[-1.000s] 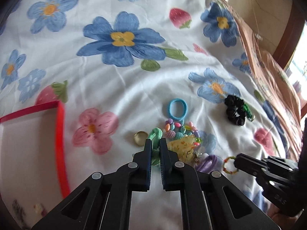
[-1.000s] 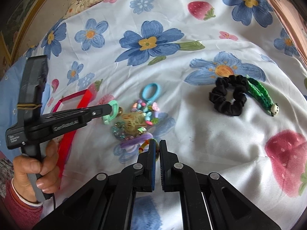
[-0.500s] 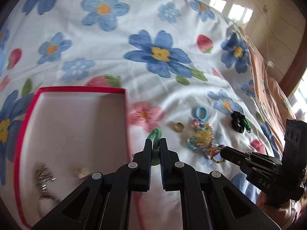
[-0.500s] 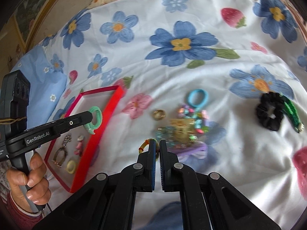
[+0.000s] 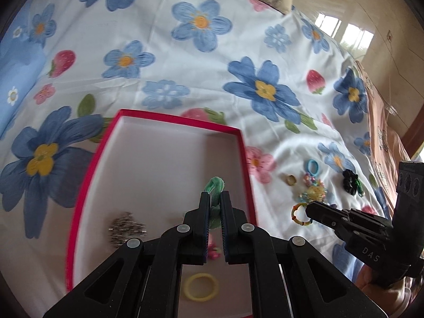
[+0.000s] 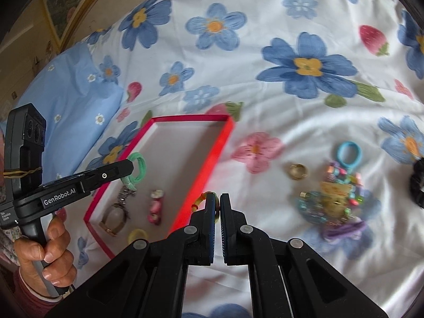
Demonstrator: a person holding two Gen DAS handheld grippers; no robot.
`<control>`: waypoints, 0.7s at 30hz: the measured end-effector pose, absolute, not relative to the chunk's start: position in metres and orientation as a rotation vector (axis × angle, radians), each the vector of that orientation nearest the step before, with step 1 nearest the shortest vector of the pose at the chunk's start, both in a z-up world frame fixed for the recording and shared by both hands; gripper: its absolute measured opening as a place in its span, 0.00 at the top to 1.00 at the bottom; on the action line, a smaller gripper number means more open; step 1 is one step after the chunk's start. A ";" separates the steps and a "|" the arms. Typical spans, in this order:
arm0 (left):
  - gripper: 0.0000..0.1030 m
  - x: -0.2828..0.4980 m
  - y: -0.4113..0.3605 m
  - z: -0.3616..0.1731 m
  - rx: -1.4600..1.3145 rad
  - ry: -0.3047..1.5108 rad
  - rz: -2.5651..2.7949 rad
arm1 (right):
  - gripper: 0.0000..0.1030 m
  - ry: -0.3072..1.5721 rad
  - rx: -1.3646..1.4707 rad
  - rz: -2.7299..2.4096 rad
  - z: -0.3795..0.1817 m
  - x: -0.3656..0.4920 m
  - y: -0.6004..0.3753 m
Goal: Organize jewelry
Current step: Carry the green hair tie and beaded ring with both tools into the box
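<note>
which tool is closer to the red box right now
Left. The left tool, shut on the green hair tie, is over the red box. The right tool, gripping the beaded ring, is beside its edge.

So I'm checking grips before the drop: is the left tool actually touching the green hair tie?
Touching. The left wrist view shows the left tool shut on the green hair tie, both fingers pressing its sides, its loop sticking out above the red box.

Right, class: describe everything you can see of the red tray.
The red tray is a shallow rectangular box with thin red walls and a pale, card-like floor, lying flat and open on the floral sheet. Inside lie a silvery chain piece, a yellow ring and a small pink charm. Above it, the left gripper holds a green hair tie.
</note>
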State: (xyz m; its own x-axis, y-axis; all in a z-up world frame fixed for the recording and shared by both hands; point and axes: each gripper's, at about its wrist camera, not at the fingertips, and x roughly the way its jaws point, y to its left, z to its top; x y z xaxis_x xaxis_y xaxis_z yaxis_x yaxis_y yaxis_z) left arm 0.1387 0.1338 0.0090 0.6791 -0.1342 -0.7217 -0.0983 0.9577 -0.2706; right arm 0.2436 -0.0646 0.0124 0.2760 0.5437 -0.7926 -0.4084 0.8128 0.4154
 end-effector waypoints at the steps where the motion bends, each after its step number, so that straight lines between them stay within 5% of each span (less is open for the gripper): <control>1: 0.94 0.136 0.139 0.010 -0.303 0.825 -0.010 | 0.97 1.121 0.137 0.654 0.013 0.244 -0.058; 21: 0.93 0.181 0.180 -0.024 -0.210 0.912 0.134 | 0.97 1.188 0.041 0.777 -0.025 0.262 0.045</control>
State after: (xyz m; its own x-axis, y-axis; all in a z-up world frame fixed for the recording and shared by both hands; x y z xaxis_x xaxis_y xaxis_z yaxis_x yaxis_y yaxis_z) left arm 0.1807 0.1803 -0.0236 0.6058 0.0262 -0.7952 -0.2042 0.9711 -0.1235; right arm 0.2625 0.0452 -0.0247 0.1509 0.5618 -0.8134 -0.5205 0.7447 0.4178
